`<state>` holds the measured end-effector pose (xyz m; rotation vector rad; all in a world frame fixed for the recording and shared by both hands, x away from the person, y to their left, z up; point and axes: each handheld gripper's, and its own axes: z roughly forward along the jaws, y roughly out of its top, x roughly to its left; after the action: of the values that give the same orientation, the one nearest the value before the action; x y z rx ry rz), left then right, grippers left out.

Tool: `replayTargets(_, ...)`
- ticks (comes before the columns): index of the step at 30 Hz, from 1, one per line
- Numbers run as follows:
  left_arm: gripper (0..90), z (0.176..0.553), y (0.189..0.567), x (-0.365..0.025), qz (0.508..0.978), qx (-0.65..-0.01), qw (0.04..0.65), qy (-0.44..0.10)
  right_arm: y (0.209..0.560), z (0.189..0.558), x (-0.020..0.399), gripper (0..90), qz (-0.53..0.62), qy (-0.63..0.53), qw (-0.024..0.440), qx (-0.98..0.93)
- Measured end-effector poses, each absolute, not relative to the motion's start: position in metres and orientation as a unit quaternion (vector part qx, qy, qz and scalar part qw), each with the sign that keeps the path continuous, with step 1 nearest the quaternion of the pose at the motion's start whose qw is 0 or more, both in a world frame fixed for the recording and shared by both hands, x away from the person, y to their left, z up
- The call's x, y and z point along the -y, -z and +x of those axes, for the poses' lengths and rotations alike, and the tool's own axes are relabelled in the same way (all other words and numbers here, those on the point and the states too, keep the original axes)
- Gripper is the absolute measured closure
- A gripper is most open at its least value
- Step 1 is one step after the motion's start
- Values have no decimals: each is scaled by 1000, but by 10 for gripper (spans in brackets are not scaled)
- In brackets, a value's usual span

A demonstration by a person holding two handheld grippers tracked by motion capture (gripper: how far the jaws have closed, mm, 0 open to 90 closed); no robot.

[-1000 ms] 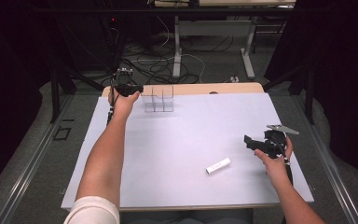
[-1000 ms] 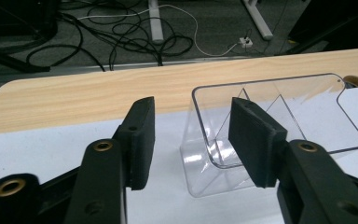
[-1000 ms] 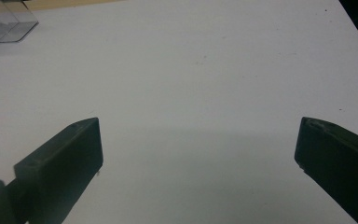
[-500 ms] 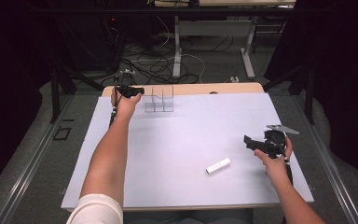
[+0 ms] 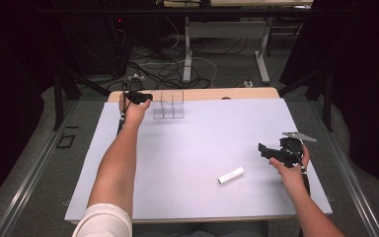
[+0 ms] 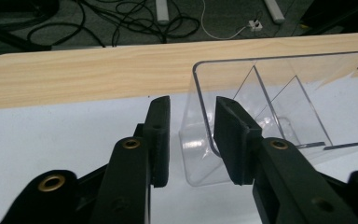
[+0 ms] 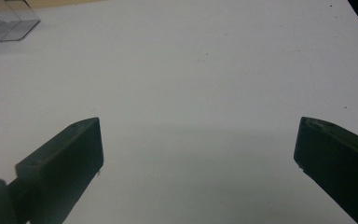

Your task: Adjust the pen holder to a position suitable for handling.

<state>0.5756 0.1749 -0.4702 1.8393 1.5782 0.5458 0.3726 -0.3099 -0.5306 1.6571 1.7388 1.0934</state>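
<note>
Jaws of the left gripper [image 6: 191, 140] stand a little apart, straddling the end wall of a clear box [image 6: 279, 107]: one jaw is outside the wall and the other inside the nearest compartment. Whether the pads press the wall I cannot tell; a gap shows on the outer side. In the high view this gripper [image 5: 145, 97] sits at the far left of the table [image 5: 202, 207], just left of the box [image 5: 169, 105], which has dividers and stands near the table's wooden far edge [image 5: 227, 94].

Jaws of the right gripper [image 7: 198, 158] are spread wide and hold nothing, with bare white tabletop [image 7: 191, 70] between them. From above, that gripper [image 5: 264, 149] hovers near the right edge, pointing left. A white tube [image 5: 231, 175] lies flat on the table just near and left of it, apart from the jaws and well apart from the box.

Cables [image 5: 172, 69] and desk legs [image 5: 187, 54] lie on the floor beyond the table.
</note>
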Motion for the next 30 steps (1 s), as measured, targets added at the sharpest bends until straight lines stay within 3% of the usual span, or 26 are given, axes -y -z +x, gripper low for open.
replayTargets(30, 875, 572, 475, -159, 680, -629, 312, -210, 534, 375, 308, 10, 608, -398, 240, -644)
